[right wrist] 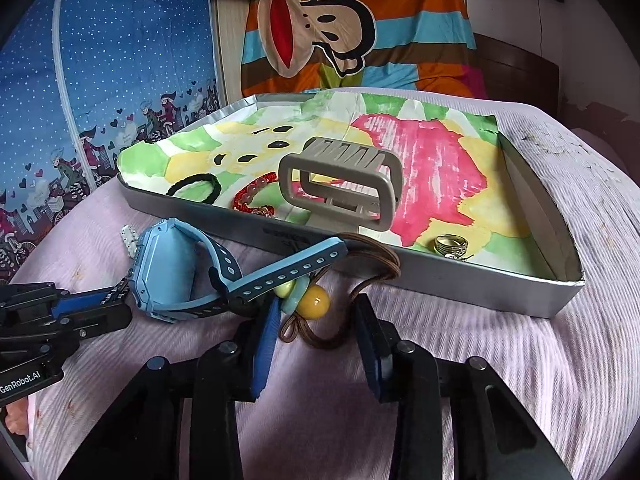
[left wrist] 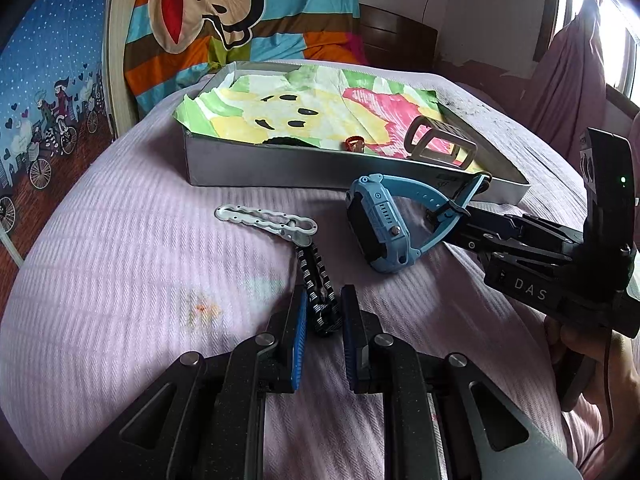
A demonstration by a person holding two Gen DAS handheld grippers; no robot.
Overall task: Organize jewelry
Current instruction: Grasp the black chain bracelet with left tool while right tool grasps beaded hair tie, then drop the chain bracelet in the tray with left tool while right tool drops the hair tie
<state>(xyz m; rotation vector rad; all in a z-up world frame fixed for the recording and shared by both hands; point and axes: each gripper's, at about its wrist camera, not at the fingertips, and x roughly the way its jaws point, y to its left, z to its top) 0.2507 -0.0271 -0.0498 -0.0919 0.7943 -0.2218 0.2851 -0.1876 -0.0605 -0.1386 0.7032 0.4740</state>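
A grey tray (left wrist: 280,168) lined with painted paper lies on the pink bed. It holds a beige hair claw (right wrist: 340,184), a black hair tie (right wrist: 196,188), a red bead bracelet (right wrist: 252,196) and a silver ring (right wrist: 450,245). A blue watch (left wrist: 384,224) lies in front of the tray, also in the right wrist view (right wrist: 172,276). My left gripper (left wrist: 323,312) is open around the black-and-white end of a band with a white clasp (left wrist: 266,220). My right gripper (right wrist: 316,320) is open around a brown hair tie with beads (right wrist: 316,300), its fingers beside the watch strap.
A striped monkey-print pillow (left wrist: 240,12) stands behind the tray. A blue patterned curtain (left wrist: 48,80) hangs at the left. Purple cloth (left wrist: 576,76) hangs at the right. The pink bedspread (left wrist: 140,280) surrounds the tray.
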